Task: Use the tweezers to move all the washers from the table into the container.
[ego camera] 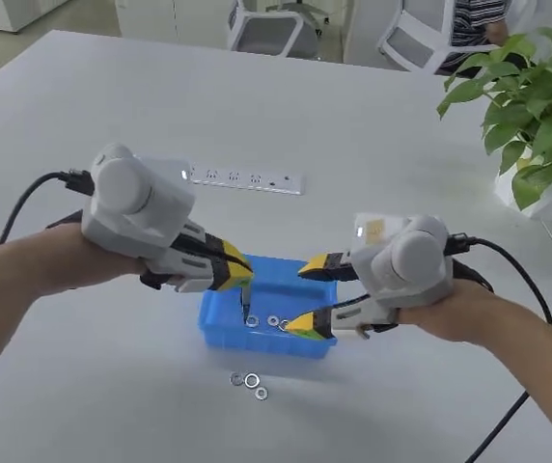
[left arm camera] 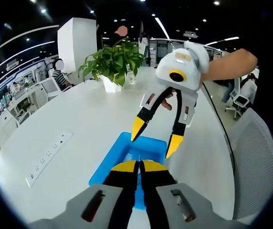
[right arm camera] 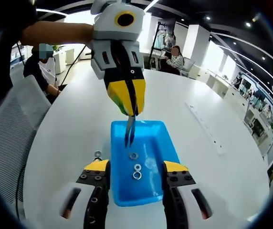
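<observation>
This is an open-plan office. Office chairs [ego camera: 266, 29] stand by a long white counter [ego camera: 353, 125] with a potted plant [ego camera: 537, 106], and people [right arm camera: 174, 59] sit beyond.

"What lay past the left gripper [ego camera: 240, 275]?"

"A white power strip [ego camera: 245, 179] lay flat on the pale table [ego camera: 372, 125], a little way beyond its tips. White office chairs [ego camera: 266, 29] stood at the table's far edge."

"And near the right gripper [ego camera: 307, 297]?"

"A leafy potted plant [ego camera: 537, 106] stood well off to its outer side, and a seated person in a striped shirt [ego camera: 474, 24] was farther back."

"How was the light?"

"Small ceiling spotlights [left arm camera: 43, 10] shone overhead, and a broad white pillar [left arm camera: 77, 45] rose behind the plant."
</observation>
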`<state>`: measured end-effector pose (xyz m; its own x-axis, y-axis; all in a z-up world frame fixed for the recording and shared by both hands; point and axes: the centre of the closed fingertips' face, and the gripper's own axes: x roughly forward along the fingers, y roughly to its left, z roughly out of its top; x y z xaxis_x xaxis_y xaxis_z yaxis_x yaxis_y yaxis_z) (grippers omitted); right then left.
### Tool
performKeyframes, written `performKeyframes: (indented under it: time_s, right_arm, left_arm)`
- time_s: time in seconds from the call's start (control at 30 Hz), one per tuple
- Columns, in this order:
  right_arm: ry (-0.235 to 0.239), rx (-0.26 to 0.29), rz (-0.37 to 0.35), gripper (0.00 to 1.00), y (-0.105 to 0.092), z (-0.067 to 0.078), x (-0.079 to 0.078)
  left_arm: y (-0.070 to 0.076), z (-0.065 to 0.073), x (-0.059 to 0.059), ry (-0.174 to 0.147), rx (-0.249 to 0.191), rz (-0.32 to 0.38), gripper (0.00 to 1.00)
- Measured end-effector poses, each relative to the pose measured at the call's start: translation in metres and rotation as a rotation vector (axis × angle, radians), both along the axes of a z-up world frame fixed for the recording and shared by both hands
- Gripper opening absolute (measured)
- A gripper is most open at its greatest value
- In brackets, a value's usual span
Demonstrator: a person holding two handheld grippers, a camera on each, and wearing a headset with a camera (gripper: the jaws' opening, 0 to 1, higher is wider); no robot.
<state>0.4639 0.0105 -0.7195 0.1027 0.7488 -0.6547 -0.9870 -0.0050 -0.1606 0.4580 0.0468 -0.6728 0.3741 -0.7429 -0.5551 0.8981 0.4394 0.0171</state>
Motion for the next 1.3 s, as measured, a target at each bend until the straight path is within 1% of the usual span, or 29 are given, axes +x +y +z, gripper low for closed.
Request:
performKeyframes:
  time_s: [0.1,0.17,0.27,0.47,0.73,0.83,0.93,1.07,1.3]
  right_arm:
    - [0.008,0.005,-0.023,0.46,-0.006,0.002,-0.001]
    - [0.013,0.012,-0.043,0.48,-0.010,0.003,-0.001]
    - [0.018,0.025,-0.068,0.50,-0.014,0.008,-0.003]
    - [0.019,0.028,-0.095,0.53,-0.025,0.011,-0.010]
    - [0.030,0.044,-0.146,0.59,-0.038,0.016,-0.020]
    - [0.038,0.054,-0.164,0.62,-0.041,0.016,-0.023]
    - [0.052,0.069,-0.183,0.65,-0.043,0.017,-0.027]
    - [0.054,0.076,-0.197,0.67,-0.046,0.016,-0.032]
    - [0.052,0.081,-0.205,0.72,-0.049,0.015,-0.038]
  left_arm:
    - [0.003,0.005,0.001,-0.011,0.013,0.000,0.06]
    - [0.004,0.008,0.000,-0.008,0.016,-0.001,0.06]
    - [0.006,0.012,-0.002,-0.014,0.021,-0.002,0.06]
    - [0.009,0.016,-0.010,-0.005,0.025,0.000,0.06]
    - [0.010,0.026,-0.022,-0.015,0.027,-0.007,0.06]
    - [0.009,0.028,-0.028,-0.013,0.029,-0.017,0.06]
    - [0.009,0.029,-0.034,-0.009,0.033,-0.025,0.06]
    - [0.007,0.029,-0.040,-0.005,0.044,-0.038,0.06]
    - [0.006,0.030,-0.047,-0.002,0.048,-0.049,0.06]
